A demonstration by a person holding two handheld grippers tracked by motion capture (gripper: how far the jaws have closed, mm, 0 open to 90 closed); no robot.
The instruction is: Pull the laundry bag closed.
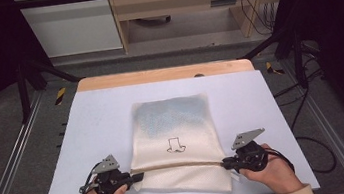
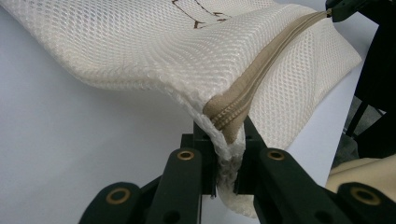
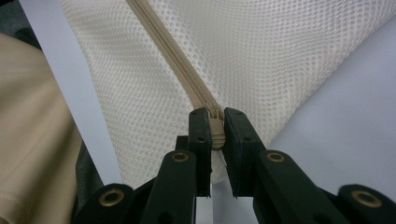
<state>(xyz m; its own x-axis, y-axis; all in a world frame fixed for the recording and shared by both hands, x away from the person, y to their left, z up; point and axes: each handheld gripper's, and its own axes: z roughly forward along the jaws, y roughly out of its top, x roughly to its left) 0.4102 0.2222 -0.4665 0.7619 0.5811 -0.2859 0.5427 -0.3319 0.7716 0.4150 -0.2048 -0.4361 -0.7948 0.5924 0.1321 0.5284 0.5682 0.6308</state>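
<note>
A cream mesh bag [image 1: 175, 137] lies flat in the middle of the table, with a small line drawing on it and a tan zipper [image 1: 179, 166] running across its near end. My left gripper [image 1: 137, 177] is shut on the bag's left edge, right at the zipper's end [image 2: 227, 122]. At the opposite side my right gripper [image 1: 225, 162] is shut on the zipper's other end [image 3: 215, 131]. The mesh bag [image 2: 154, 51] fills the upper part of the left gripper view, and the mesh bag [image 3: 261, 60] spreads beyond the jaws in the right gripper view.
The pale table top [image 1: 97, 117] has bare surface left, right and beyond the bag. A wooden strip [image 1: 164, 74] runs along its far edge. Black frame posts [image 1: 23, 91] stand at the sides, and cables [image 1: 307, 104] lie on the floor to the right.
</note>
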